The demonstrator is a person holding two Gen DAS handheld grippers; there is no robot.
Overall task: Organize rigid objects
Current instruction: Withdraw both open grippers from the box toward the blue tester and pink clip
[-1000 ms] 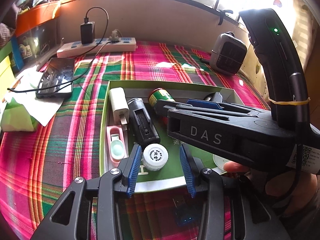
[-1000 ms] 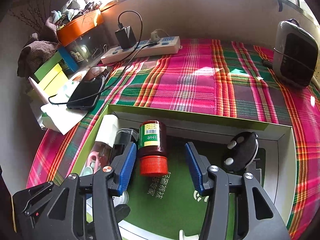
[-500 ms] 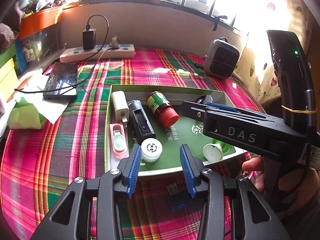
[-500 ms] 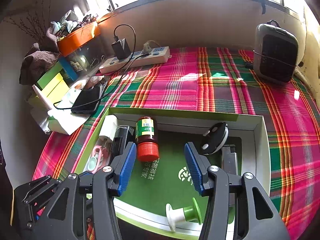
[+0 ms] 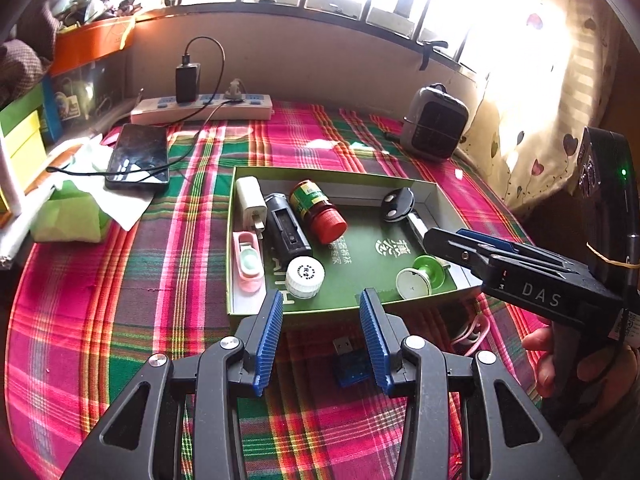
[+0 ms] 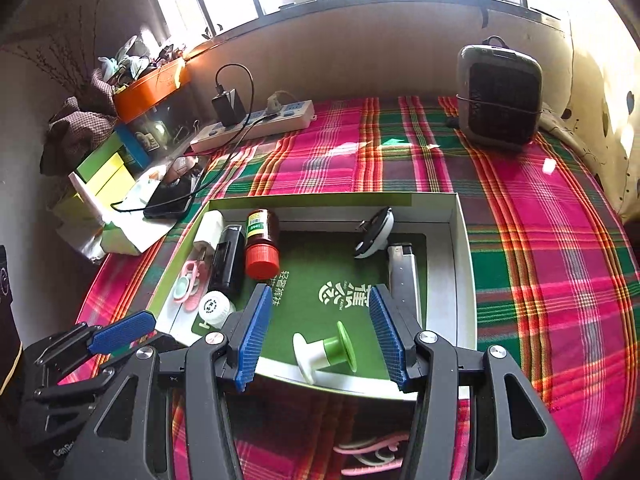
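Note:
A green cardboard tray lies on the plaid cloth. It holds a white charger plug, a black battery case, a red-capped bottle, a white-capped bottle, a pink case, a black round key fob and a green-and-white spool. My left gripper hangs open and empty over the tray's near rim. My right gripper is open and empty above the spool; it also shows at the tray's right corner. A silver lighter lies by the tray's right wall.
A blue USB stick and a pink cable lie on the cloth in front of the tray. A phone, a power strip, a small heater and stacked boxes stand farther back.
Both grippers have drawn back from the tray and risen a little. The right gripper slid to the right, uncovering the spool and key fob. Nothing was picked up.

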